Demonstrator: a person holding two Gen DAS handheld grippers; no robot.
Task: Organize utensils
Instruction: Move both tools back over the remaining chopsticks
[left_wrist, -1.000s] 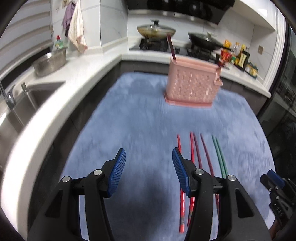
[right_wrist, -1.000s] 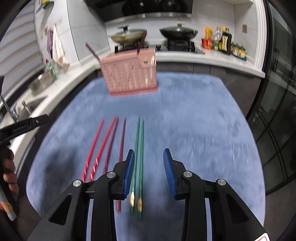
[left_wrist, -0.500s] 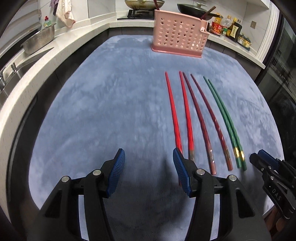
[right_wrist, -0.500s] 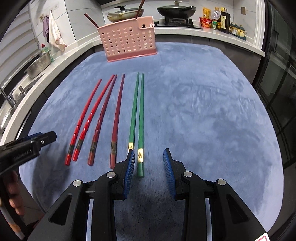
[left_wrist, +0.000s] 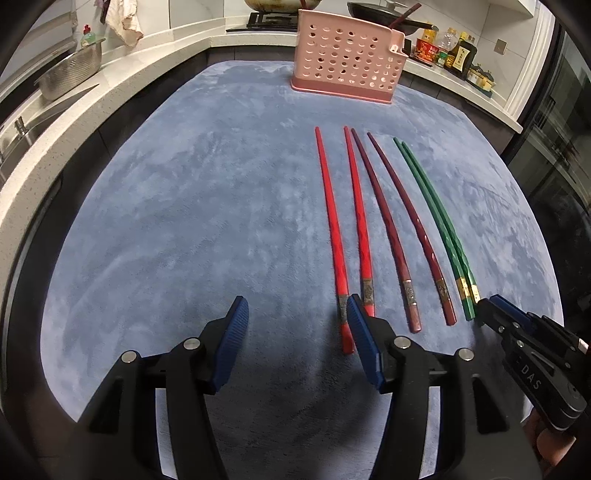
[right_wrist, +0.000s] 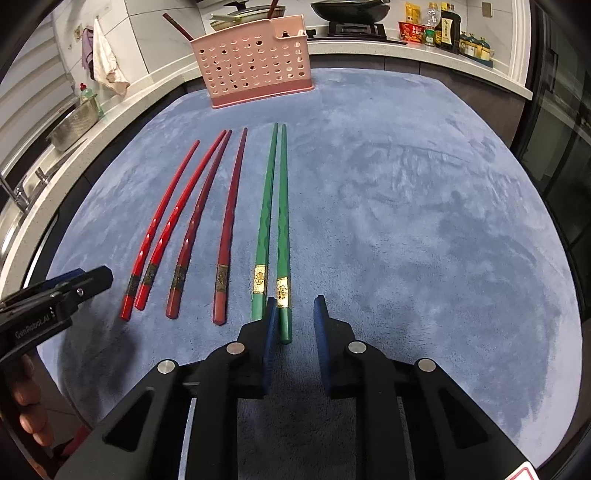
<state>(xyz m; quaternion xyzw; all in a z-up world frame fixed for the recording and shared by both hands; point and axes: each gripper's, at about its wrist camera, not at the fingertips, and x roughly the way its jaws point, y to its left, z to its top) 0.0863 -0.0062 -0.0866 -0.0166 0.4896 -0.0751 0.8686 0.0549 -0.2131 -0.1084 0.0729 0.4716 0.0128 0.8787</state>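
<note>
Six chopsticks lie side by side on the blue mat (left_wrist: 184, 221): a red pair (left_wrist: 332, 229), a dark red pair (left_wrist: 388, 229) and a green pair (right_wrist: 282, 221). My right gripper (right_wrist: 295, 301) is low over the near ends of the green pair. Its jaws are closing, with the right green chopstick's end between them and the pads not pressing on it. The left green one runs behind the left finger. My left gripper (left_wrist: 295, 306) is open and holds nothing; its right finger (left_wrist: 362, 332) overlaps the near end of a red chopstick. A pink perforated holder (right_wrist: 255, 62) stands at the mat's far edge.
A dark red chopstick (right_wrist: 177, 26) leans out of the holder. A white counter with a sink and a steel colander (left_wrist: 70, 70) runs along the left. Pans on a stove and bottles (right_wrist: 443, 26) stand at the back. A dark glass door is on the right.
Both grippers have dropped toward the mat and the chopsticks' near ends. The right jaws have narrowed around the green chopstick's end. The left jaws stay wide.
</note>
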